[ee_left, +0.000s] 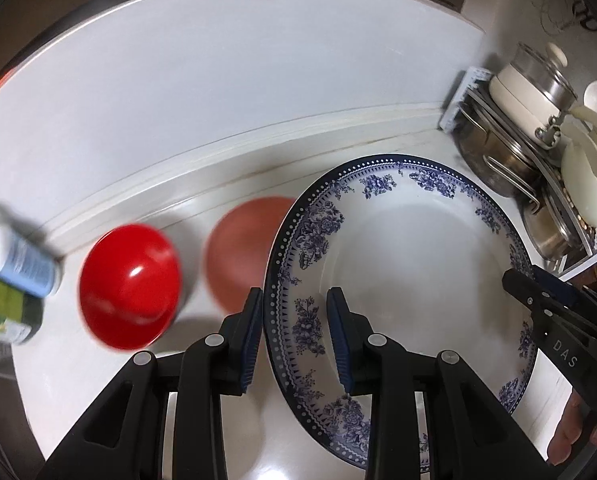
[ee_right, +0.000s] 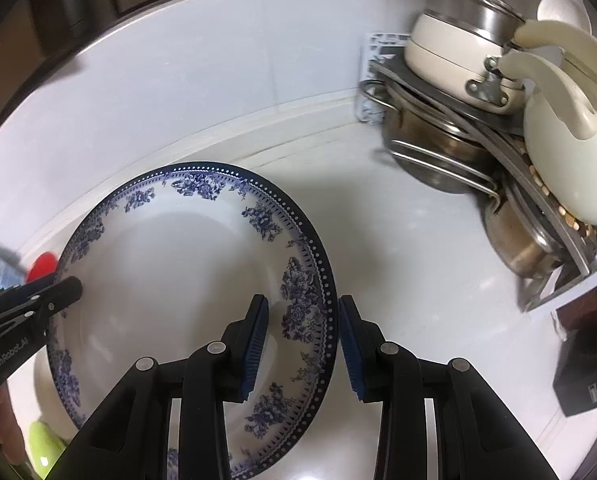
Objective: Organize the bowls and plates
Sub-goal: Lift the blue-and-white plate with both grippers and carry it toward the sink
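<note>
A white deep plate point(ee_left: 414, 264) with a blue floral rim hangs tilted above the counter, held from both sides. My left gripper point(ee_left: 294, 344) is shut on its left rim, one pad outside and one inside. My right gripper point(ee_right: 304, 348) is shut on the opposite rim of the plate point(ee_right: 170, 280). Each gripper shows in the other's view: the right one point(ee_left: 538, 292) at the plate's far right, the left one point(ee_right: 64, 292) at its far left. On the counter by the wall stand a red bowl point(ee_left: 130, 272) and a dull pink bowl point(ee_left: 246, 252), partly hidden behind the plate.
A rack point(ee_right: 450, 120) at the right holds steel pots, a cream lidded pot point(ee_right: 450, 44) and a cream kettle point(ee_right: 570, 152). A white bottle point(ee_left: 18, 256) and a green package point(ee_left: 6, 312) stand at the left. A black box point(ee_right: 586, 376) sits at the right counter edge.
</note>
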The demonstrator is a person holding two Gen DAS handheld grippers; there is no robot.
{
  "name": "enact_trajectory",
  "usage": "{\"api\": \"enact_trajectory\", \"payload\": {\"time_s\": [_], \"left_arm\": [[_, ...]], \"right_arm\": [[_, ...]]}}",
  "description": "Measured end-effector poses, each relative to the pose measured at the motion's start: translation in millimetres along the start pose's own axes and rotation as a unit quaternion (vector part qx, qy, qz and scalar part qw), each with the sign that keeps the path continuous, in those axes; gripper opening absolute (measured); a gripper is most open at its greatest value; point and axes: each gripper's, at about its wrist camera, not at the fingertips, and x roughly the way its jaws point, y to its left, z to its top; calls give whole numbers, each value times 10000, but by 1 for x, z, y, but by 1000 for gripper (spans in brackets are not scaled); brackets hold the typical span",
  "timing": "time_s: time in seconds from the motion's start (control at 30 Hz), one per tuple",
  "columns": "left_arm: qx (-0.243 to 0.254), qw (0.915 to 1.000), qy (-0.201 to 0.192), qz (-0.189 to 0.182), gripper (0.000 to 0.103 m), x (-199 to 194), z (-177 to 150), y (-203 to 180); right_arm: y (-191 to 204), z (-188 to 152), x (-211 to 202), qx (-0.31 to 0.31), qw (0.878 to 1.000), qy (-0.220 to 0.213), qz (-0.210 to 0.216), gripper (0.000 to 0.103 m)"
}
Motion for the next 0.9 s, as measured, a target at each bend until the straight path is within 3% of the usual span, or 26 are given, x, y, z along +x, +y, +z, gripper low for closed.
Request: {"api": "enact_trajectory", "payload": {"time_s": [0.9], "left_arm": [[-1237,9902,-338,561,32,-104,-154,164]], "right_arm": [[183,-101,-71,-1181,9908,-230,617,37]]}}
